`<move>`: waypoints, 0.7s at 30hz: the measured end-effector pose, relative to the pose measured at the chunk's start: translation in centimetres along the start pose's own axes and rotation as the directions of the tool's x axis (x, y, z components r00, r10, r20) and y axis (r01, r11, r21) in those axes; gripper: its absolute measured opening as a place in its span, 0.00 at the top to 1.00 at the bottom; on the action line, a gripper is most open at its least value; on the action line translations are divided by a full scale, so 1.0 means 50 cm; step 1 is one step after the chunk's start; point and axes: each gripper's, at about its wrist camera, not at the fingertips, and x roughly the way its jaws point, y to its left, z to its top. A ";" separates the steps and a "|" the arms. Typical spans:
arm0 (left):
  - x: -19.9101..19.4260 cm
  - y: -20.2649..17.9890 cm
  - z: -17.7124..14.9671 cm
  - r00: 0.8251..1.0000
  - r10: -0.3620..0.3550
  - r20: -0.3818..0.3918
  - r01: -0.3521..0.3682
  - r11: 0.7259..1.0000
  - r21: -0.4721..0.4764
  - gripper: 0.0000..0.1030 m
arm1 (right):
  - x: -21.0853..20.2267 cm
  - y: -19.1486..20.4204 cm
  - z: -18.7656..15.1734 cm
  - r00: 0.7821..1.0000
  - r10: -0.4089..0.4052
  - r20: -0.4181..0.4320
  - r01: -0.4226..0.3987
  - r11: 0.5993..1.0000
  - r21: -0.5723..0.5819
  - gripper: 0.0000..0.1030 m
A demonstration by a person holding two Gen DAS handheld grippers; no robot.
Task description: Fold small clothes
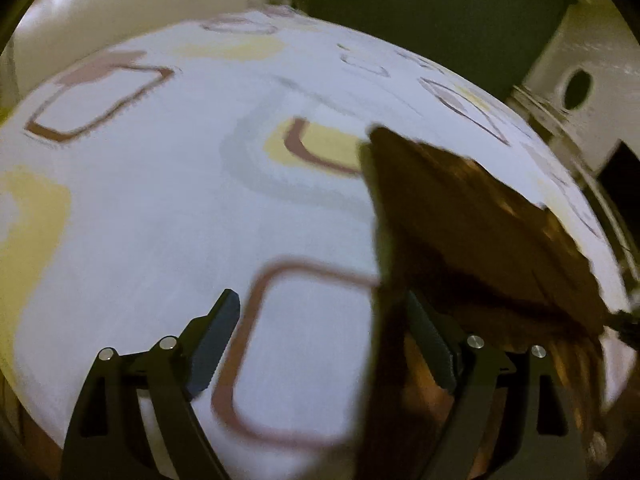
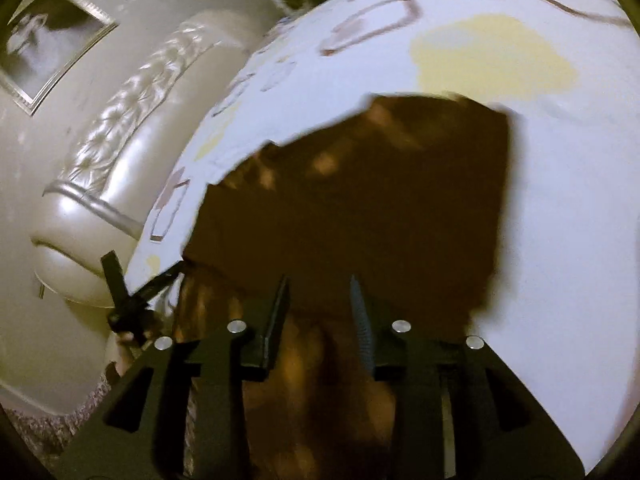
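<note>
Brown garment (image 2: pixel 380 208) on patterned bedsheet (image 2: pixel 560 200)

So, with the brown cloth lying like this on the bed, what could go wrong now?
1. The brown garment lies between the right gripper fingers, which look apart, so a corner may slip out.
2. The open left gripper has one finger against the cloth edge and may drag it and spoil the fold.
3. The garment lies near the edge of the patterned sheet and could slide off.
</note>
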 end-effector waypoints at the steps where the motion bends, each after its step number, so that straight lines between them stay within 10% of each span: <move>1: -0.009 0.000 -0.010 1.000 -0.015 -0.014 0.016 1.000 0.014 0.19 | -0.020 -0.016 -0.024 1.000 -0.014 -0.001 0.014 1.000 0.009 0.68; 7: -0.081 0.008 -0.083 0.980 -0.150 -0.132 0.163 0.983 0.088 0.19 | -0.082 -0.087 -0.145 0.997 0.057 -0.055 -0.051 0.992 0.113 0.66; 21: -0.089 -0.023 -0.143 0.957 -0.167 -0.237 0.199 0.973 0.119 0.16 | -0.016 -0.065 -0.256 0.930 0.299 -0.216 -0.265 0.949 0.172 0.58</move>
